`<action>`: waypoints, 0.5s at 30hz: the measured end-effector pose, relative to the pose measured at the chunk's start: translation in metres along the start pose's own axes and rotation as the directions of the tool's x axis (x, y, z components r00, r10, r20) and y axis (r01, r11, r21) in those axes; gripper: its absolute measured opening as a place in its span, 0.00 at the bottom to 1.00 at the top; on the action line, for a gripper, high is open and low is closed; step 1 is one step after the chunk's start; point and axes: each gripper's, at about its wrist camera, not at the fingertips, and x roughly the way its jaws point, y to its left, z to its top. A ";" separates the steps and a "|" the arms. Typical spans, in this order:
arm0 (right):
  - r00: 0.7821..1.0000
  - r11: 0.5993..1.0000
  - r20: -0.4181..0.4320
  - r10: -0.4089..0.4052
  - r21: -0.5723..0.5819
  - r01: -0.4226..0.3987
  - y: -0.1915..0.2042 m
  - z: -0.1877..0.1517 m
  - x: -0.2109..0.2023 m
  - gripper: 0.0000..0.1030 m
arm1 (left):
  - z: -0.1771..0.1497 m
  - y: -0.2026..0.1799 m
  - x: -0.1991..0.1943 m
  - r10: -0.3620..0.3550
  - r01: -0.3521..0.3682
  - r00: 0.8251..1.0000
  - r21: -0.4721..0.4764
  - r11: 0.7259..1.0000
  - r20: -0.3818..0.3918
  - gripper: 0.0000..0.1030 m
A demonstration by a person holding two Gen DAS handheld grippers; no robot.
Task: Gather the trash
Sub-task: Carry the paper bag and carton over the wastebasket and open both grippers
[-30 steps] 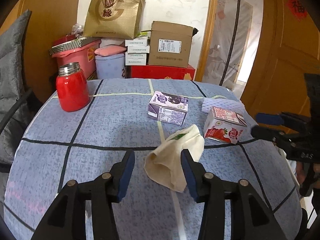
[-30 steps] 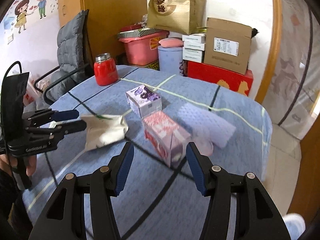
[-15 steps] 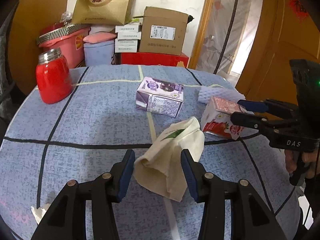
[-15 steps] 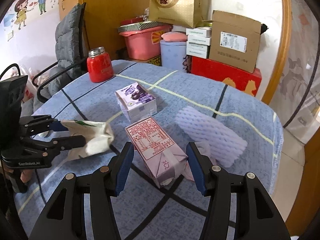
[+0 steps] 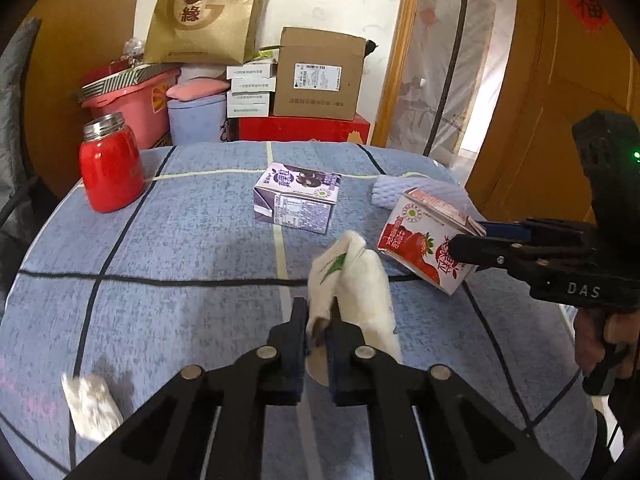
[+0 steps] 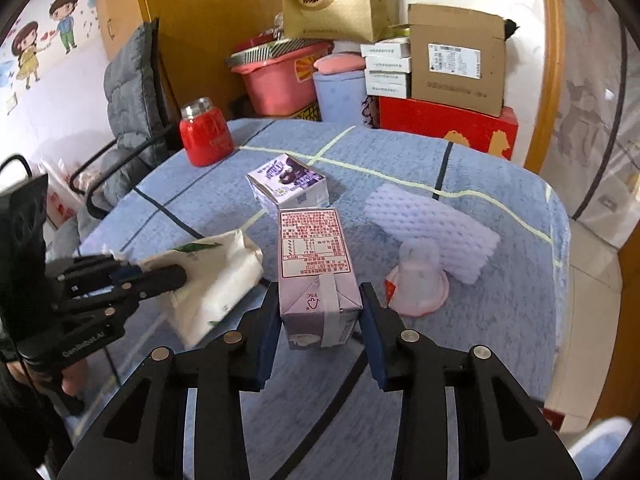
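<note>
The left claw (image 5: 318, 330) has just been closing, and now it pinches the near end of a white tissue pack (image 5: 356, 280) with a green leaf on it. The soft pack is squeezed thin between the two black fingers. It lies on the table (image 5: 160, 260), which has a blue cloth with dark and pale lines.

The right claw (image 6: 318, 320) has also just been closing. A strawberry milk carton (image 6: 316, 248) sits between its blue pads. In the right wrist view the left pad looks like it touches the carton's side, and the right pad is just beside it. In the left wrist view the carton is tipped up, with its far end off the cloth, so the claw is holding it.

A purple milk carton (image 6: 286, 184) lies on its side near the middle of the table, just behind the strawberry one. A white foam sleeve (image 6: 432, 224) lies to the right of the cartons. A small clear plastic cup (image 6: 418, 280) sits upside down just in front of the foam, beside the right claw. A crumpled tissue (image 5: 92, 408) lies at the near left edge of the table, well apart from the rest. A red jar (image 5: 110, 164) with a silver lid stands at the far left.
</note>
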 end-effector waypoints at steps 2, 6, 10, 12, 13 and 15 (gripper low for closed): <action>1.000 1.000 0.010 -0.011 0.003 0.011 0.004 -0.006 -0.008 0.37 | -0.004 -0.005 -0.005 0.002 -0.002 1.000 0.002 1.000 0.001 0.08; 0.999 0.999 0.026 -0.029 0.020 0.028 0.010 -0.018 -0.028 0.37 | -0.011 -0.016 -0.016 0.005 -0.005 1.000 0.008 1.000 0.006 0.07; 0.997 0.999 0.057 -0.044 0.033 0.042 0.014 -0.030 -0.054 0.37 | -0.016 -0.030 -0.036 -0.004 0.003 1.000 0.015 1.000 0.029 0.07; 0.996 0.998 0.070 -0.054 0.042 0.051 0.015 -0.037 -0.067 0.37 | -0.018 -0.039 -0.046 -0.005 0.004 0.999 0.023 1.000 0.039 0.07; 0.995 0.997 0.079 -0.059 0.048 0.056 0.015 -0.041 -0.073 0.37 | -0.019 -0.044 -0.051 -0.007 0.006 0.999 0.028 1.000 0.042 0.07; 0.994 0.996 0.089 -0.065 0.059 0.060 0.015 -0.047 -0.085 0.37 | -0.021 -0.053 -0.059 -0.015 0.013 0.999 0.036 0.999 0.047 0.07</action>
